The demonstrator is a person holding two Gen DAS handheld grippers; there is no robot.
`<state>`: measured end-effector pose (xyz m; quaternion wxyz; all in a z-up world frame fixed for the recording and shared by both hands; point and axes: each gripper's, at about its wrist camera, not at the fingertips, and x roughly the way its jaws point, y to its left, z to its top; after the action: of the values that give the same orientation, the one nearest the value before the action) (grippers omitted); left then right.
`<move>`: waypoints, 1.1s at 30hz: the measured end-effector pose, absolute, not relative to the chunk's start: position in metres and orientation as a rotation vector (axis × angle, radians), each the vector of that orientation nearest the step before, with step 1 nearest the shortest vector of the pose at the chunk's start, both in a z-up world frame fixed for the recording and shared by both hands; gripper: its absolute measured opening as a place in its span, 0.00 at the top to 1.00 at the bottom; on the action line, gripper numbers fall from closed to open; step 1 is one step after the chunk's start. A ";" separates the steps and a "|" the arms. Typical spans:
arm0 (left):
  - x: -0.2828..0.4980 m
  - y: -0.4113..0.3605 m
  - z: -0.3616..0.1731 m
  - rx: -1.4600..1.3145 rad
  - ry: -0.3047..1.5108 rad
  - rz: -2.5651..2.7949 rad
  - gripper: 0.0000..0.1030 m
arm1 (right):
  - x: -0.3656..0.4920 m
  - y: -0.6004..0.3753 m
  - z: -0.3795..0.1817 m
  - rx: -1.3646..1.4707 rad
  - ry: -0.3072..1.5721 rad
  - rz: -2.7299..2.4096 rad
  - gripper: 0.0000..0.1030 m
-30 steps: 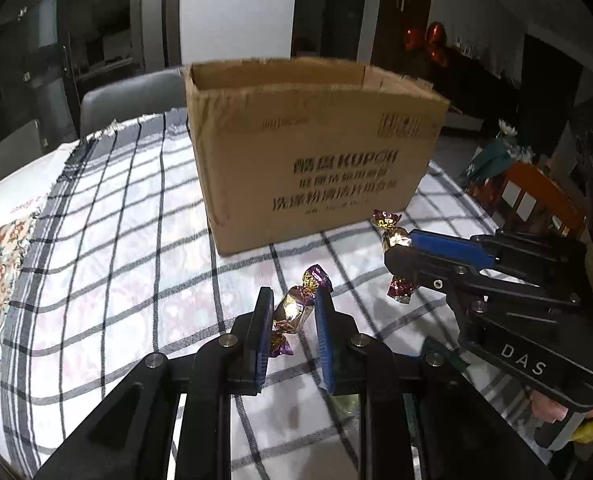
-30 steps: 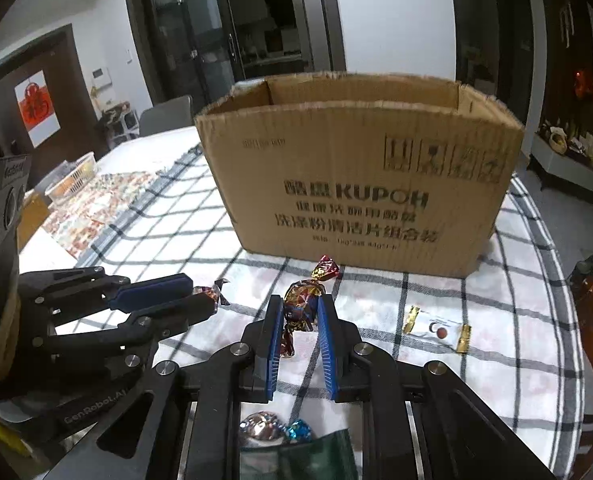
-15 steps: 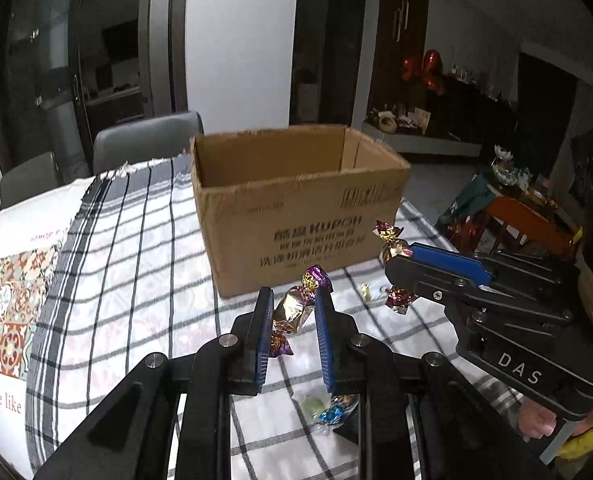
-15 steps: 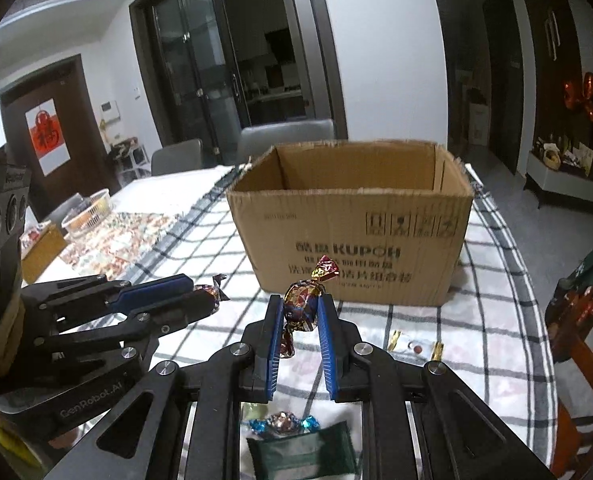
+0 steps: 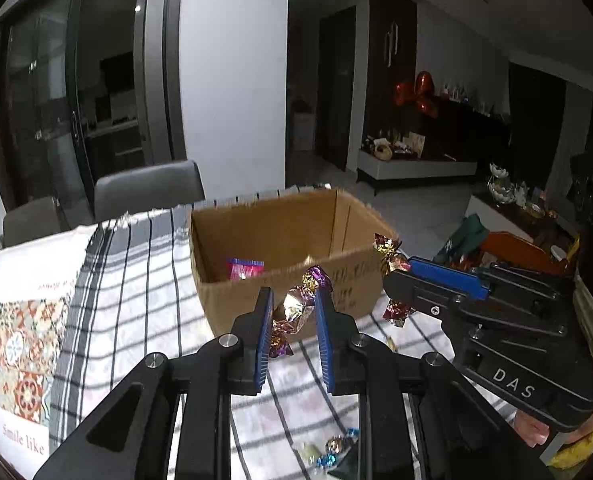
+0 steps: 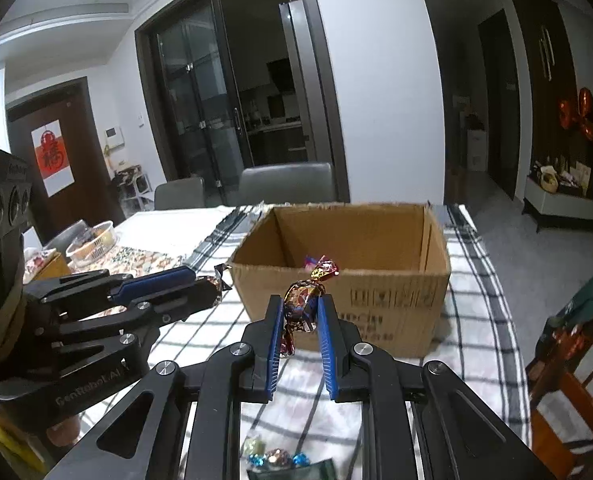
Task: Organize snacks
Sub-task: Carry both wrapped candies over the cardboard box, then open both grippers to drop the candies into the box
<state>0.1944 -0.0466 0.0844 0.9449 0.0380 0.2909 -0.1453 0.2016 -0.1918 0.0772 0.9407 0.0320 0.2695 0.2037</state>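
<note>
My left gripper is shut on a gold and purple foil candy, held above the checked cloth in front of the open cardboard box. My right gripper is shut on a red and gold foil candy, also just short of the box. Each gripper shows in the other's view: the right one beside the box's right corner, the left one to the left. A pink packet lies inside the box.
More wrapped sweets and a dark green packet lie on the checked tablecloth below the grippers. A patterned mat lies at the left. Grey chairs stand behind the table. A basket sits far left.
Both grippers have risen with their candies still held. The views now look down into the box's open top, where before only its front face showed.
</note>
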 end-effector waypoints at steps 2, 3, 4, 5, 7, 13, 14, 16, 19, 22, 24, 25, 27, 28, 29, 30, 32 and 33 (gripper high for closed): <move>0.200 -0.048 0.090 0.080 0.583 -0.297 0.79 | 0.206 -0.193 0.082 0.062 0.543 0.415 0.82; 0.203 -0.048 0.092 0.082 0.579 -0.296 0.79 | 0.207 -0.193 0.084 0.061 0.541 0.413 0.82; 0.206 -0.049 0.094 0.082 0.575 -0.293 0.79 | 0.210 -0.193 0.086 0.060 0.539 0.412 0.82; 0.210 -0.049 0.097 0.082 0.572 -0.291 0.79 | 0.213 -0.194 0.088 0.057 0.536 0.411 0.82; 0.216 -0.050 0.100 0.080 0.568 -0.289 0.79 | 0.219 -0.193 0.092 0.048 0.531 0.409 0.82; 0.243 -0.049 0.105 0.072 0.563 -0.276 0.79 | 0.242 -0.193 0.102 0.031 0.526 0.404 0.82; 0.248 -0.049 0.106 0.071 0.562 -0.275 0.79 | 0.248 -0.194 0.104 0.033 0.526 0.401 0.82; 0.259 -0.048 0.106 0.070 0.564 -0.275 0.79 | 0.254 -0.193 0.104 0.037 0.529 0.397 0.82; 0.272 -0.049 0.105 0.077 0.565 -0.271 0.79 | 0.268 -0.193 0.104 0.039 0.534 0.392 0.82; 0.285 -0.048 0.100 0.085 0.573 -0.269 0.79 | 0.280 -0.191 0.102 0.015 0.541 0.382 0.82; 0.293 -0.048 0.097 0.087 0.566 -0.266 0.79 | 0.289 -0.189 0.099 0.006 0.546 0.378 0.82; 0.297 -0.049 0.096 0.087 0.569 -0.263 0.79 | 0.295 -0.189 0.096 0.004 0.550 0.373 0.82; 0.307 -0.049 0.093 0.085 0.576 -0.260 0.79 | 0.303 -0.190 0.092 0.009 0.559 0.367 0.82; 0.313 -0.049 0.091 0.085 0.577 -0.253 0.79 | 0.308 -0.190 0.088 0.009 0.566 0.361 0.82; 0.317 -0.050 0.089 0.082 0.579 -0.248 0.76 | 0.309 -0.190 0.086 0.007 0.565 0.344 0.81; 0.319 -0.051 0.088 0.080 0.581 -0.247 0.72 | 0.311 -0.190 0.085 0.002 0.560 0.324 0.81; 0.321 -0.051 0.087 0.080 0.574 -0.230 0.55 | 0.317 -0.191 0.081 -0.003 0.577 0.303 0.63; 0.320 -0.050 0.086 0.083 0.570 -0.216 0.53 | 0.318 -0.192 0.080 0.002 0.583 0.297 0.57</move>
<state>0.3205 -0.0502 0.0859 0.9531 0.0409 0.2805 -0.1064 0.3183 -0.1924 0.0801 0.9470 0.0010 0.2861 0.1458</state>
